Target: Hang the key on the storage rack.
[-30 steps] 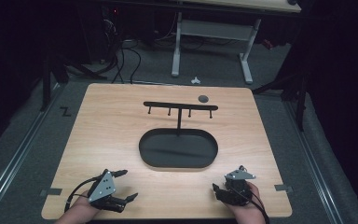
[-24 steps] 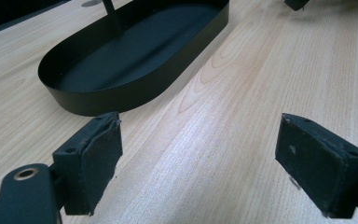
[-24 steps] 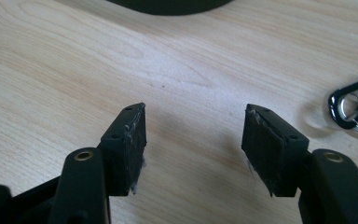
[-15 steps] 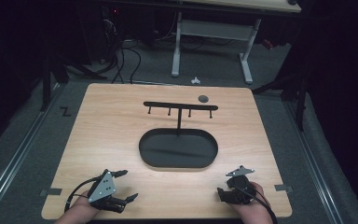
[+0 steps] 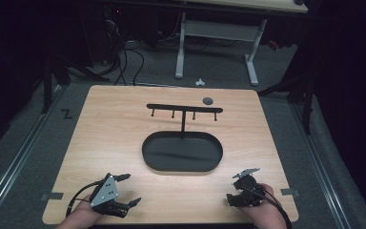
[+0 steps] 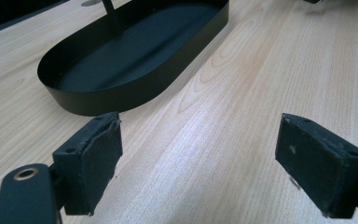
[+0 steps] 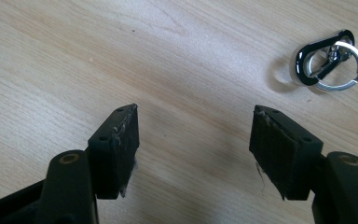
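A black oval tray sits mid-table, and a black T-shaped rack with several small hooks rises from its far side. My left gripper rests open near the front left edge, with nothing between its jaws. In the left gripper view its pads point across bare wood toward the tray. My right gripper is near the front right edge, tilted down at the table. In the right gripper view it stands open over bare wood. A black carabiner with a silver key ring lies beyond its right jaw, untouched.
A small grey round disc lies on the table behind the rack. The wooden table has bare room to the left and right of the tray. Beyond it stand a white desk frame and cables on the dark floor.
My right hand has shifted slightly toward the front edge and tipped its gripper further down. The left gripper has not moved.
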